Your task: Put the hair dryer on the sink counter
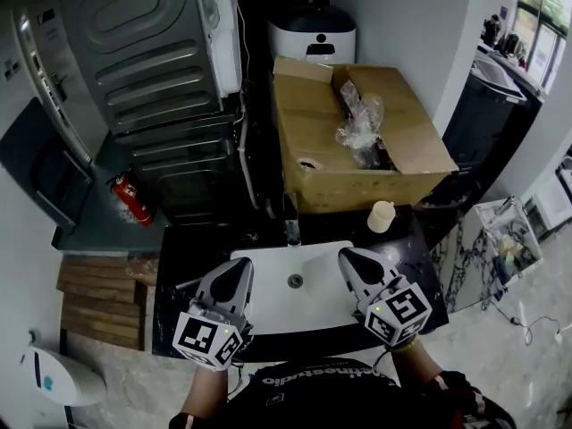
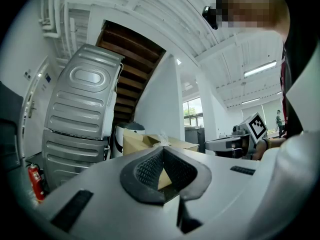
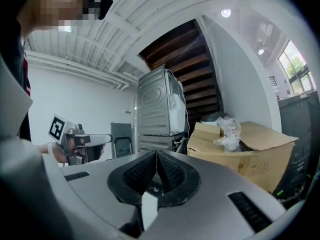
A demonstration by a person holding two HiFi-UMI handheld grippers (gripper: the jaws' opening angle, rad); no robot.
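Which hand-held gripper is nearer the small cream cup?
The right hand-held gripper; the small cream cup stands just beyond it, while the left hand-held gripper hovers across the white sink basin.

sink basin (image 1: 273,304) lies open; cardboard box (image 1: 357,150) behind.

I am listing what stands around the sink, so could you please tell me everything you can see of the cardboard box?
The cardboard box is large, brown and corrugated. It stands upright behind the dark sink counter, beside the grey stacked machines. Its top flaps are partly open, showing crumpled clear plastic and something dark inside. The front face has an oval hand hole. A small cream container stands just before it; whether they touch cannot be told.
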